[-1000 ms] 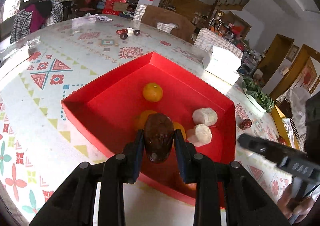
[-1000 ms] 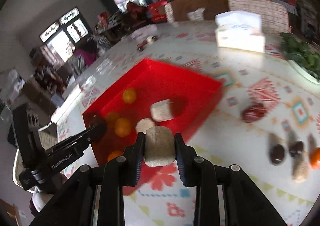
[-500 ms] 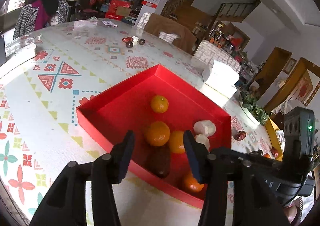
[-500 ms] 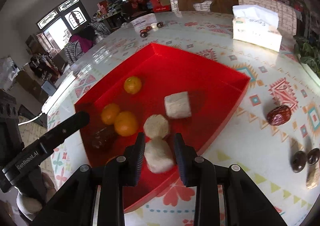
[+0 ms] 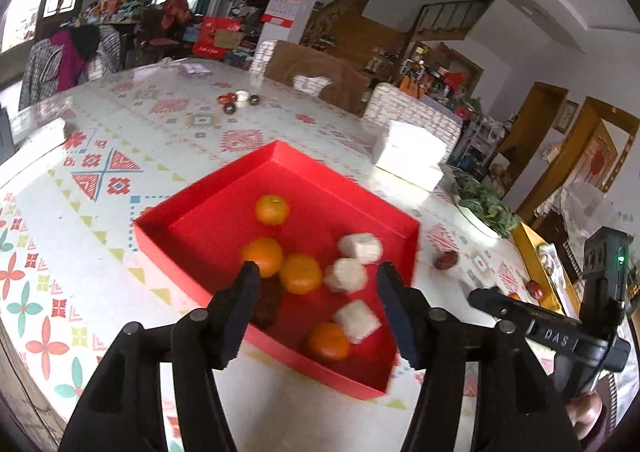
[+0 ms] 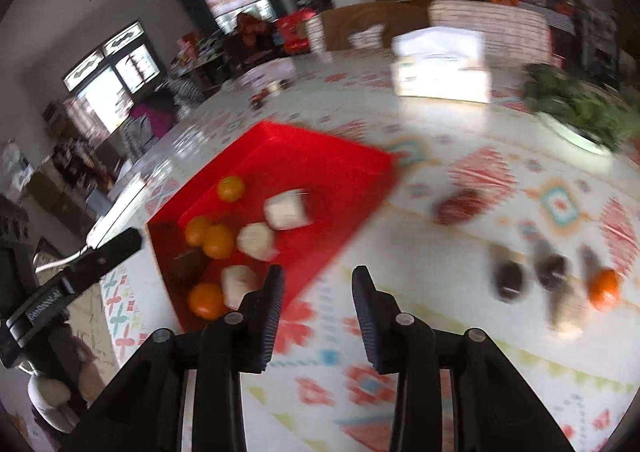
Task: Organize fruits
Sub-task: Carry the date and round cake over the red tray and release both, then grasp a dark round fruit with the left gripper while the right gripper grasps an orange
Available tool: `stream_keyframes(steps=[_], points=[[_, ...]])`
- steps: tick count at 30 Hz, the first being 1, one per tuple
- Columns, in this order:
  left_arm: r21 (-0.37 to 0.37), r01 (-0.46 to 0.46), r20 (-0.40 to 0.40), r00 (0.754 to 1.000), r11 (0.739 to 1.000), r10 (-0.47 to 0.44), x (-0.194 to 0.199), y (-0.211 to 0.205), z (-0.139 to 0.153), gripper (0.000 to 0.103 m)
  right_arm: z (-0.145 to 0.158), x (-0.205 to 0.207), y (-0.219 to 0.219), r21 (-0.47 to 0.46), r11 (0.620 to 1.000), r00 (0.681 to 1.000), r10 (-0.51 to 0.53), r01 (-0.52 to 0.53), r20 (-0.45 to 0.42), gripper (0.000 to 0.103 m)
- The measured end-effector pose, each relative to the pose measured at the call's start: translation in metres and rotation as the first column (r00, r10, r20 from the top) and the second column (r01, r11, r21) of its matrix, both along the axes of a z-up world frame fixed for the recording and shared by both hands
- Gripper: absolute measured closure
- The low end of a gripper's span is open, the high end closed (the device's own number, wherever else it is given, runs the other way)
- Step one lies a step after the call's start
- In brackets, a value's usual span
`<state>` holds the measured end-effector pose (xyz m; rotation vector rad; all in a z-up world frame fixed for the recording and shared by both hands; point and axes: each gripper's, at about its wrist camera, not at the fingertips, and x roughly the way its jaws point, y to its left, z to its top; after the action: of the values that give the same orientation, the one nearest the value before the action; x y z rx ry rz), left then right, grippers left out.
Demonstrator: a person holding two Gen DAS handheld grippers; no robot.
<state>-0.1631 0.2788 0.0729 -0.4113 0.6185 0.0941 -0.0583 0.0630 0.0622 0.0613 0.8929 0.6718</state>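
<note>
A red tray (image 5: pixel 192 212) (image 6: pixel 340 156) on the patterned table holds several oranges (image 5: pixel 272 208), three white chunks (image 5: pixel 358 318) and a dark brown fruit (image 5: pixel 266 304) (image 6: pixel 188 262). My left gripper (image 5: pixel 316 278) is open and empty above the tray's near edge. My right gripper (image 6: pixel 318 280) is open and empty, over the table just right of the tray. Loose on the table to the right lie a red date (image 6: pixel 458 204), two dark fruits (image 6: pixel 508 280), a pale piece (image 6: pixel 564 310) and an orange (image 6: pixel 604 288).
A white tissue box (image 5: pixel 412 154) (image 6: pixel 440 66) and a plate of greens (image 5: pixel 484 208) (image 6: pixel 576 112) stand behind the tray. A few small fruits (image 5: pixel 236 100) lie far back on the table. Chairs stand at the far edge.
The left gripper opened, dropped the dark brown fruit into the tray and pulled back. The right gripper let the white chunk go in the tray, opened and swung right.
</note>
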Motion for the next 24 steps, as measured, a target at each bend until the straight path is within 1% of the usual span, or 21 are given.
stream_keyframes(steps=[2, 3, 7, 10, 13, 15, 17, 21, 24], points=[[0.008, 0.028, 0.007, 1.000, 1.000, -0.028, 0.000, -0.013, 0.004, 0.039, 0.002, 0.001, -0.026, 0.002, 0.999, 0.999, -0.043, 0.043, 0.004, 0.064], [0.010, 0.039, 0.008, 0.999, 0.999, -0.039, 0.001, -0.018, 0.005, 0.038, 0.003, 0.002, -0.047, 0.003, 0.997, 0.997, -0.080, 0.080, 0.008, 0.064], [0.025, 0.105, -0.001, 0.994, 0.994, -0.105, 0.008, -0.048, 0.006, 0.038, 0.009, 0.006, -0.111, 0.019, 0.980, 0.980, -0.199, 0.199, 0.014, 0.064], [0.031, 0.165, -0.025, 0.986, 0.986, -0.164, 0.019, -0.075, 0.001, 0.038, 0.011, 0.011, -0.165, 0.026, 0.952, 0.952, -0.306, 0.305, 0.013, 0.060], [0.035, 0.212, -0.043, 0.977, 0.977, -0.210, 0.027, -0.095, -0.002, 0.038, 0.008, 0.016, -0.195, 0.018, 0.929, 0.929, -0.370, 0.370, 0.000, 0.059], [0.033, 0.243, -0.056, 0.969, 0.969, -0.241, 0.032, -0.110, -0.005, 0.038, 0.004, 0.021, -0.205, 0.015, 0.921, 0.921, -0.389, 0.389, -0.012, 0.059], [0.040, 0.259, -0.070, 0.964, 0.965, -0.256, 0.036, -0.121, -0.008, 0.038, 0.000, 0.026, -0.207, 0.011, 0.920, 0.920, -0.391, 0.391, -0.024, 0.059], [0.063, 0.294, -0.098, 0.953, 0.954, -0.287, 0.042, -0.140, -0.013, 0.038, -0.017, 0.048, -0.192, -0.023, 0.930, 0.929, -0.367, 0.366, -0.053, 0.059], [0.084, 0.314, -0.106, 0.947, 0.946, -0.305, 0.049, -0.149, -0.014, 0.038, -0.029, 0.062, -0.177, -0.067, 0.931, 0.931, -0.361, 0.358, -0.055, 0.059]])
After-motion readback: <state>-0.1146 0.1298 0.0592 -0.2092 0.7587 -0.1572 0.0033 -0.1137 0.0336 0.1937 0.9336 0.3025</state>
